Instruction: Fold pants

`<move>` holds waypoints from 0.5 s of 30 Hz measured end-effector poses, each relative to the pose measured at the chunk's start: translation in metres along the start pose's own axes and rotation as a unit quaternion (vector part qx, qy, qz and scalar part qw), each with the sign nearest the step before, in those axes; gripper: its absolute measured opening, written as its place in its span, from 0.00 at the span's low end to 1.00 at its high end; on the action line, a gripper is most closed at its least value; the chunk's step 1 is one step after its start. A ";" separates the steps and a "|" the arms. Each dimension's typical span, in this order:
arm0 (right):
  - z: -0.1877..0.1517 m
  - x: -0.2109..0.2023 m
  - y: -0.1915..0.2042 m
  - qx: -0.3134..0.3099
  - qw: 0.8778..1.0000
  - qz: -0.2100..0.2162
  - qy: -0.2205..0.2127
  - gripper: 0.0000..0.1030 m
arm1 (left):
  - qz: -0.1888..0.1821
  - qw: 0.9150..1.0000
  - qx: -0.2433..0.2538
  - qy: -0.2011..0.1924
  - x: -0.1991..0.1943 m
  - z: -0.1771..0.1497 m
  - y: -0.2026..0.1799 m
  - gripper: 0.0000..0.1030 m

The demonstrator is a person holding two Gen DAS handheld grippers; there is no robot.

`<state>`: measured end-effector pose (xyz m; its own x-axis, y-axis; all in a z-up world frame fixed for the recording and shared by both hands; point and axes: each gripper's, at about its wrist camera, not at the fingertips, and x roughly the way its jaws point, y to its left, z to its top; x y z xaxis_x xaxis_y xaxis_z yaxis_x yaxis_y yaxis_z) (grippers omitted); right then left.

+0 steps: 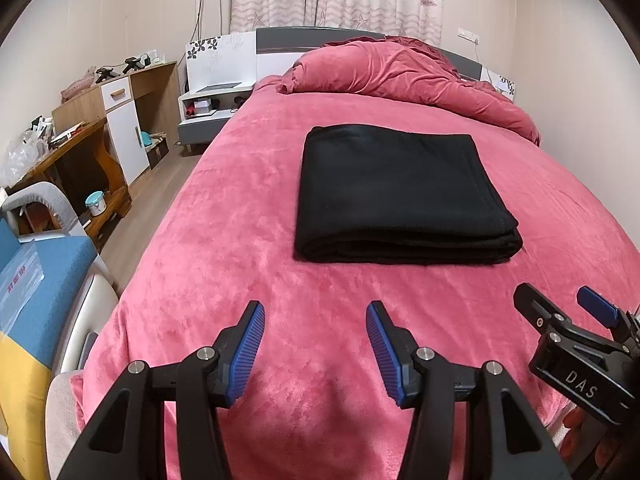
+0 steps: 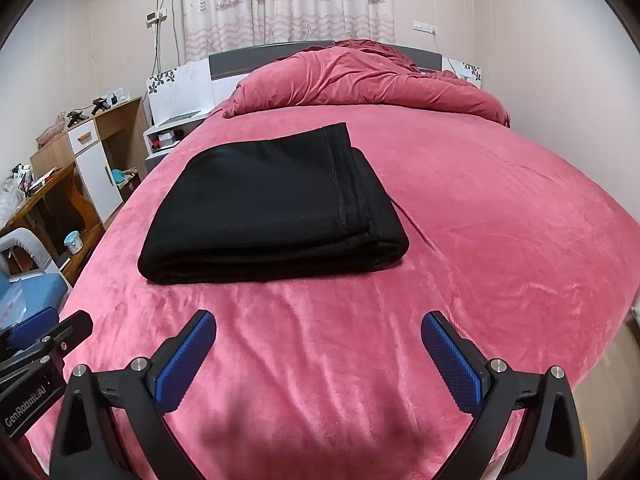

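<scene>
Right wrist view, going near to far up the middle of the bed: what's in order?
Right gripper, jaws open → bare pink bedspread → folded black pants → bunched red duvet → grey headboard → curtain.

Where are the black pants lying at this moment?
The folded black pants lie in the middle of the pink bed, beyond both open grippers; the crumpled pink duvet lies behind them near the headboard.
</scene>
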<state>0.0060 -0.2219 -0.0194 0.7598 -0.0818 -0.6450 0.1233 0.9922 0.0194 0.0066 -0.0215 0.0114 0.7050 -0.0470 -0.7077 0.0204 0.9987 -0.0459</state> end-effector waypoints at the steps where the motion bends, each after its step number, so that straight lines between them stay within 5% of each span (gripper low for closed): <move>1: 0.000 0.000 0.000 0.000 1.000 -0.001 0.000 1.00 | 0.000 1.000 0.000 0.001 0.000 0.000 0.000 0.52; 15: 0.000 0.000 0.000 0.001 1.000 0.001 0.003 1.00 | 0.001 1.000 0.001 0.005 0.001 -0.002 -0.001 0.52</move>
<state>0.0059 -0.2221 -0.0193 0.7560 -0.0789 -0.6498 0.1229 0.9922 0.0225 0.0056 -0.0230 0.0092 0.6978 -0.0444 -0.7150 0.0198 0.9989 -0.0427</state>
